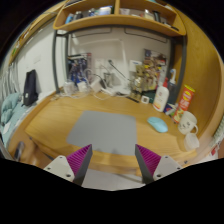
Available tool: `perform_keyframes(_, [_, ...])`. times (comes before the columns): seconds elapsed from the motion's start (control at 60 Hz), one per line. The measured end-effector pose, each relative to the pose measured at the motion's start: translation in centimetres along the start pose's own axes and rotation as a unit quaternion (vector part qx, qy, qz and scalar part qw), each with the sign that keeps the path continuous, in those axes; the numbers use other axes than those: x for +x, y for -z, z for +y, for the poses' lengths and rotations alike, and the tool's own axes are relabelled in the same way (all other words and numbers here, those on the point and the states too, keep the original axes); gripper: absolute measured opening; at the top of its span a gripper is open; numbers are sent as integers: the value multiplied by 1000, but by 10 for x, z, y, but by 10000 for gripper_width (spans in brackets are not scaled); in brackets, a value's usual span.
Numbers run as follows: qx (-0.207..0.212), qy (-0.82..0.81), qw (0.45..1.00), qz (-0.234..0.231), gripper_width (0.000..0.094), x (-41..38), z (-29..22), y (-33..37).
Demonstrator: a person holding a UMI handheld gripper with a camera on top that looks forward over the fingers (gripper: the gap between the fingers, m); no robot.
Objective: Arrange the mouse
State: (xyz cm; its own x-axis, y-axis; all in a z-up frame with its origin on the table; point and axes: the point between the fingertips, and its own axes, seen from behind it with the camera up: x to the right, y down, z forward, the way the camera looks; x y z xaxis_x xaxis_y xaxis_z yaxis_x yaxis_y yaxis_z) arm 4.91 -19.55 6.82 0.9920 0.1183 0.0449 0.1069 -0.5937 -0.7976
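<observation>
A small light-blue mouse lies on the wooden desk, just right of a grey mouse mat. My gripper hangs above the desk's near edge, over the near end of the mat. Its fingers are spread wide apart with nothing between them. The mouse is ahead of the right finger and a little to its right, well clear of it.
Bottles, a white jug and an orange box crowd the desk's back right. White cups stand right of the mouse. A shelf runs overhead. A chair with dark clothing stands at the left.
</observation>
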Motion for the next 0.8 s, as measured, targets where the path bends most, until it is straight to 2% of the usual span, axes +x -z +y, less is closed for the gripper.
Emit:
perform_keyframes(0.15, [-27,2,999,38,857,91,23,-29])
perform_keyframes(0.367, [-36,-9,998,59,859,178,12,-75])
perform_keyframes(0.8, [-49,1,999,19,837,227,-23,-174])
